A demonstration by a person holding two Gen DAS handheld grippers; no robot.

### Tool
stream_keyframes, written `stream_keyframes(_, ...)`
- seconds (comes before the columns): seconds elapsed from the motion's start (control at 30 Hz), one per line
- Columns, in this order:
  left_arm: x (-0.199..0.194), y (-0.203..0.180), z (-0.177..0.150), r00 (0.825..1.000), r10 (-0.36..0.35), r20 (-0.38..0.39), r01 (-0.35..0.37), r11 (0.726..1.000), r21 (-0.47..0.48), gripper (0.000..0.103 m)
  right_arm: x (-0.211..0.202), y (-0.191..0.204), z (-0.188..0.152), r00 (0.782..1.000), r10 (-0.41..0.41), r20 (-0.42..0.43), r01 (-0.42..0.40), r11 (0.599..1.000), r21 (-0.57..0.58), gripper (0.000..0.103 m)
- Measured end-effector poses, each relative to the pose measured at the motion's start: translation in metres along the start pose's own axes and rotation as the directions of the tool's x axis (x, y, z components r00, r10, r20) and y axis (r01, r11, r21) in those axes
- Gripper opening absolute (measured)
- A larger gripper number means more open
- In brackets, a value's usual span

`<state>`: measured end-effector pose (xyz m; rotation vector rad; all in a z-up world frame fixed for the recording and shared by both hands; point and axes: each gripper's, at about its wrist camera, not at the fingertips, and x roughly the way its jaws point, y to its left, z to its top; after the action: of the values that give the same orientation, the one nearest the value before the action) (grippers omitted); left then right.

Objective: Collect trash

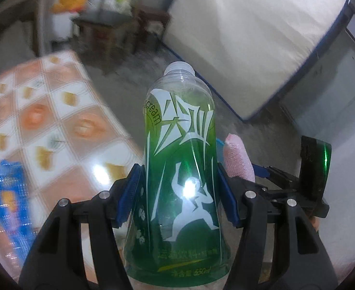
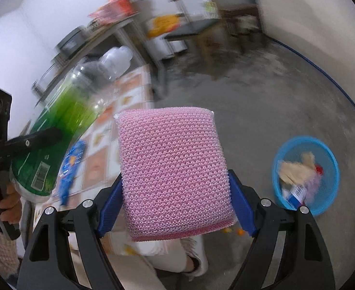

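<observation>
My left gripper [image 1: 177, 193] is shut on a green plastic bottle [image 1: 179, 169] with a white figure on its label, held in the air, cap end away from me. My right gripper [image 2: 175, 193] is shut on a pink mesh sponge [image 2: 172, 169]. The bottle also shows in the right wrist view [image 2: 56, 133] at the left, with the left gripper [image 2: 27, 142] on it. The sponge tip shows in the left wrist view [image 1: 237, 159] just right of the bottle. A blue basin [image 2: 331, 188] on the floor at the right holds several pieces of trash.
A table with an orange-checked cloth [image 1: 56, 120] is at the left; a blue wrapper [image 1: 6, 193] lies on it. A white mattress [image 1: 249, 36] leans at the right. Stools and a dark table [image 2: 196, 29] stand at the back. The floor is grey concrete [image 2: 249, 91].
</observation>
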<state>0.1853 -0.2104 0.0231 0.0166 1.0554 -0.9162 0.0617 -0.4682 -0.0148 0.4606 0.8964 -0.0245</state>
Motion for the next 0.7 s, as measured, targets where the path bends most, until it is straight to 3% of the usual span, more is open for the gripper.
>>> stream_keyframes(0.2,0.116,-0.057,0.013,0.983,-0.027,-0.179,0.036,0.998,0.046,0.058,-0.013,-0.12,-0.028,0.992,-0.124,-0.014,0.123,0.956,0.265,0.078)
stream_keyframes(0.37,0.211,-0.1,0.016,0.948,-0.023,-0.317,0.045,0.997,0.063,0.058,-0.002,-0.217,-0.055,0.988,-0.145,-0.057,0.155,0.86,0.485,0.078)
stream_keyframes(0.47,0.271,-0.124,0.014,0.924,0.003,-0.383,0.031,0.996,0.082,0.058,0.015,-0.258,-0.063,0.984,-0.154,-0.085,0.175,0.815,0.552,0.078)
stream_keyframes(0.53,0.303,-0.135,0.016,0.914,0.021,-0.406,0.013,0.997,0.081,0.058,0.028,-0.276,-0.064,0.984,-0.151,-0.094,0.178,0.806,0.564,0.079)
stream_keyframes(0.6,0.328,-0.144,0.022,0.917,0.038,-0.396,-0.003,0.996,0.089,0.059,0.041,-0.29,-0.058,0.978,-0.177,-0.106,0.206,0.801,0.562,0.079)
stream_keyframes(0.63,0.338,-0.151,0.024,0.919,0.045,-0.391,-0.009,0.995,0.095,0.06,0.051,-0.3,-0.053,0.975,-0.193,-0.113,0.223,0.805,0.549,0.08)
stream_keyframes(0.7,0.36,-0.153,0.031,0.929,0.066,-0.365,-0.028,0.994,0.107,0.082,0.074,-0.319,-0.046,0.97,-0.214,-0.116,0.242,0.803,0.545,0.082)
